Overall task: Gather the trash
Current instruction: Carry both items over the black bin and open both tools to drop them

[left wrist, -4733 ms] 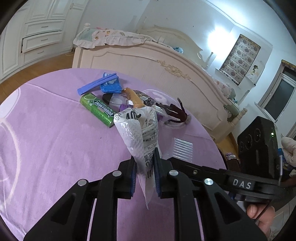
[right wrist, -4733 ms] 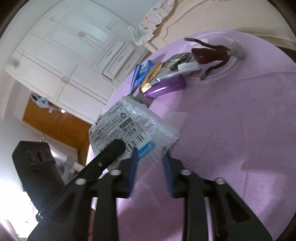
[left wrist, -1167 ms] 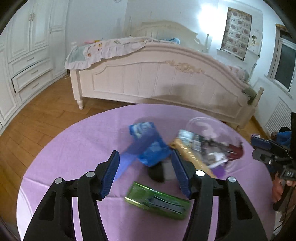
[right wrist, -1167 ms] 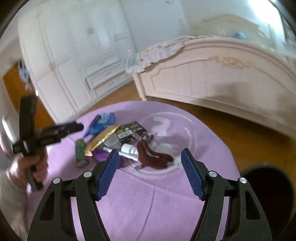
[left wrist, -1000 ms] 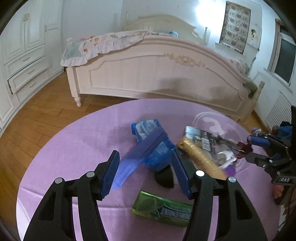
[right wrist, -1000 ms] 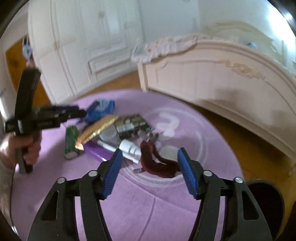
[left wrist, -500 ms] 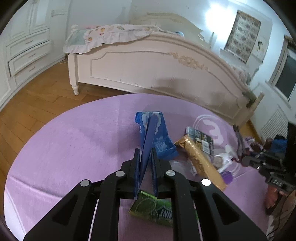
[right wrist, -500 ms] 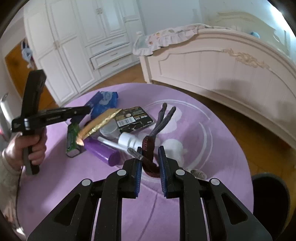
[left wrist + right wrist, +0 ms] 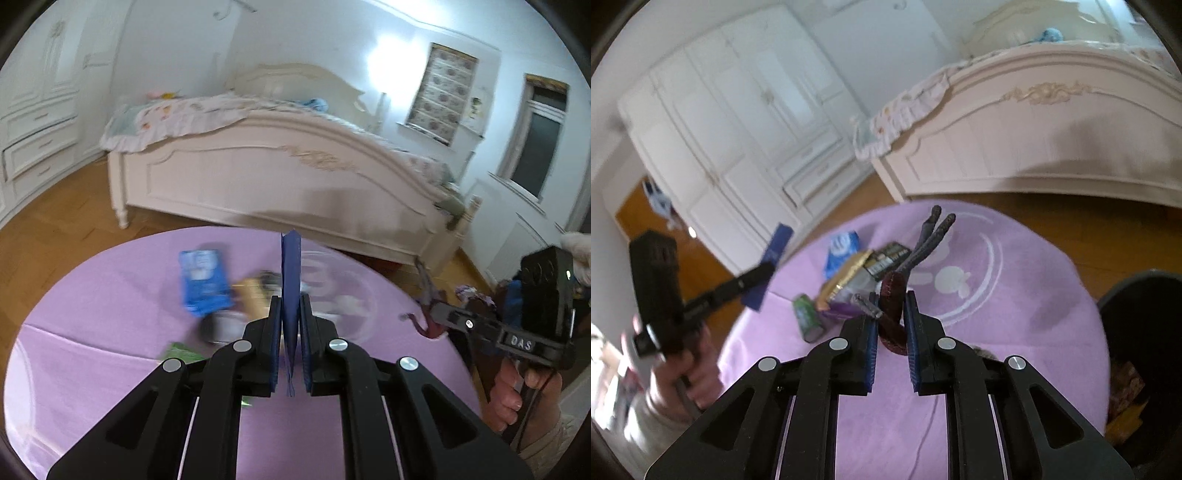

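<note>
Both clamped: left gripper (image 9: 291,334) on blue strip (image 9: 290,273), right gripper (image 9: 891,325) on dark peel (image 9: 894,306); black bin (image 9: 1141,332) off table's right edge, nearer right.

- One round table (image 9: 1015,332)
- One bin (image 9: 1145,325)
- One bed (image 9: 280,177)
- Two grippers
- One dark blue strip (image 9: 291,273)
- One dark red peel (image 9: 894,306)
- One blue packet (image 9: 203,280)
- One green wrapper (image 9: 807,317)
- One gold wrapper (image 9: 846,277)

Each hand-held gripper (image 9: 291,321) is black plastic with blue pads (image 9: 871,350), silver screws (image 9: 242,346) and a boxy top; one (image 9: 439,325) bears white "DAS" lettering. A pale sleeve (image 9: 550,446) shows.
</note>
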The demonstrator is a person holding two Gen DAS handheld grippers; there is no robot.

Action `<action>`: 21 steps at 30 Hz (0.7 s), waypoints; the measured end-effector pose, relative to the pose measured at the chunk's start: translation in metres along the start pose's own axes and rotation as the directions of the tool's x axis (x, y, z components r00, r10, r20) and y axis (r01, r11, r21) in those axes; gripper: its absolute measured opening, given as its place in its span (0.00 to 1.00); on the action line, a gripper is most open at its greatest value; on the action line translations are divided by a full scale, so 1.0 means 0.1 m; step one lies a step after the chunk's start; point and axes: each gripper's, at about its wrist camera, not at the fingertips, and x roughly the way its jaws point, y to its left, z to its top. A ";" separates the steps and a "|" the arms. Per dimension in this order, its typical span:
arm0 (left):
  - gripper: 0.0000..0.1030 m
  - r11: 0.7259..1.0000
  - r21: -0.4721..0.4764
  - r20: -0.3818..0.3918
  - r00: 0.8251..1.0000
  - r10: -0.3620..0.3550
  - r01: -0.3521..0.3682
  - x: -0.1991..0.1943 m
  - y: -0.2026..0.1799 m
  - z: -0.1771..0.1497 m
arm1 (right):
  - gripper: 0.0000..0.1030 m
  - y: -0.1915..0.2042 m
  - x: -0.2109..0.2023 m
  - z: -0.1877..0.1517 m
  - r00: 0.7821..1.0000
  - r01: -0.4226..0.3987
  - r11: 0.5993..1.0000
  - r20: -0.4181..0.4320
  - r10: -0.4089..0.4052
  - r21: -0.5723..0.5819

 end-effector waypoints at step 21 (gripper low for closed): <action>0.10 0.947 0.231 -0.091 0.974 -0.208 0.224 0.65 -2.09 -0.11 | 0.14 -1.24 -1.37 -0.37 0.964 0.106 0.949 0.203 -0.170 0.296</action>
